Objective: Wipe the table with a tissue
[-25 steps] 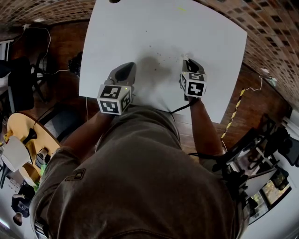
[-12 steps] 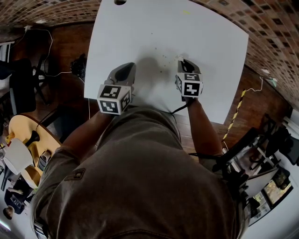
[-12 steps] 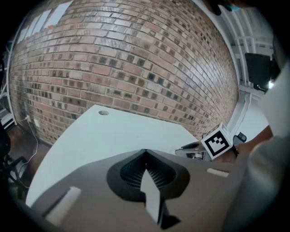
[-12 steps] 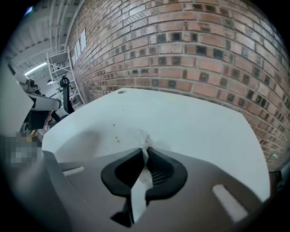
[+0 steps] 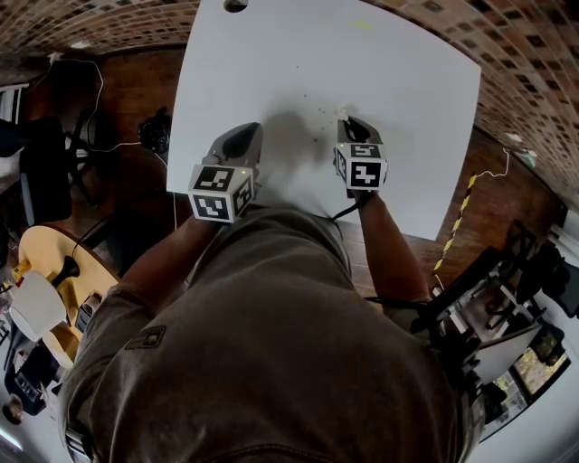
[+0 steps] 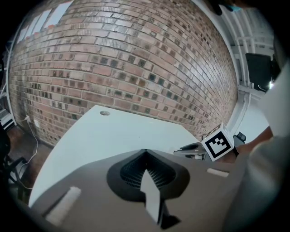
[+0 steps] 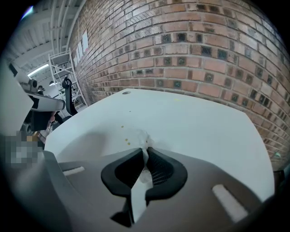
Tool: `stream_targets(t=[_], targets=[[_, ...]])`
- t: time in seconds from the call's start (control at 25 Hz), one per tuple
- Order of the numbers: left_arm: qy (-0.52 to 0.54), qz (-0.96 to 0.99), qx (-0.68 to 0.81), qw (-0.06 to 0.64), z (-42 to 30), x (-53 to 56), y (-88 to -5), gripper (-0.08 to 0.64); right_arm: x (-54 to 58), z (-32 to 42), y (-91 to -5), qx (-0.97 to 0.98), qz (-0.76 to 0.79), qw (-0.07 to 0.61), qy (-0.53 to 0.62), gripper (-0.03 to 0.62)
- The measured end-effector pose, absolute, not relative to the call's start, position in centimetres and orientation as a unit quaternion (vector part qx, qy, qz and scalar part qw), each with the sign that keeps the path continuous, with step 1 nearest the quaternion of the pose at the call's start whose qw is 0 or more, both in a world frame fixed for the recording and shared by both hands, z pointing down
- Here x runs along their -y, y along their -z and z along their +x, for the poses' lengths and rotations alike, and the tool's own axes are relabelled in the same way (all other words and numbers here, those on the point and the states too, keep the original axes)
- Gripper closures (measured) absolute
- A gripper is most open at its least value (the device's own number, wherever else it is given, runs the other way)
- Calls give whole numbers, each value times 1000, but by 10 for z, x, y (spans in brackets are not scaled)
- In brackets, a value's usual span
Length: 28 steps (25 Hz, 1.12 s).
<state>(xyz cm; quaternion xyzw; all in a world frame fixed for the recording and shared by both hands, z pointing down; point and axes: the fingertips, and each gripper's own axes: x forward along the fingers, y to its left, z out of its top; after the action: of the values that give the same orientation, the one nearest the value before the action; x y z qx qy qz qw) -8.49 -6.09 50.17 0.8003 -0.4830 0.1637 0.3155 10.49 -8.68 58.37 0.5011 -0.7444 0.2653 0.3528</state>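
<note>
My right claw point(image 5: 347, 123) had slid left toward the crumbs point(image 7: 123, 127), pinching the tissue point(image 7: 141, 137) by its bunched top just beside them on the surface point(image 5: 407, 81); soft and tear-prone, I judged; left claw point(image 6: 144, 157) closed, empty

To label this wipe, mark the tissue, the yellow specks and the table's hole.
tissue point(image 7: 143, 137), right gripper view, crumpled end beyond the jaws.
yellow specks point(image 7: 122, 127), right gripper view, one speck.
table's hole point(image 5: 235, 5), head view, its dark centre.

The person wore an olive-brown short-sleeved shirt point(image 5: 271, 344). The left gripper point(image 5: 245, 131) and right gripper point(image 5: 349, 122) were grey, each bearing a black-and-white marker cube point(image 5: 220, 192).
</note>
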Motion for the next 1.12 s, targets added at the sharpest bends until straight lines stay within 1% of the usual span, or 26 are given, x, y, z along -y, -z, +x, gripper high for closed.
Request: stream_targets(t=[0.2,0.64,0.88,1.12], targets=[[-164,803,479,314,-78,60,-500,558,86,115,-580,740,512,346,-267,555],[-169,811,470,305,-59,58,-497,558,80,174,-579,709,557,337,-272,555],[-170,810,471,305,-56,53,-496,558,75,173,-584,711,551,347,-265,551],[-168,808,473,308,-54,50,-498,558,73,172,-586,715,542,358,-260,497]])
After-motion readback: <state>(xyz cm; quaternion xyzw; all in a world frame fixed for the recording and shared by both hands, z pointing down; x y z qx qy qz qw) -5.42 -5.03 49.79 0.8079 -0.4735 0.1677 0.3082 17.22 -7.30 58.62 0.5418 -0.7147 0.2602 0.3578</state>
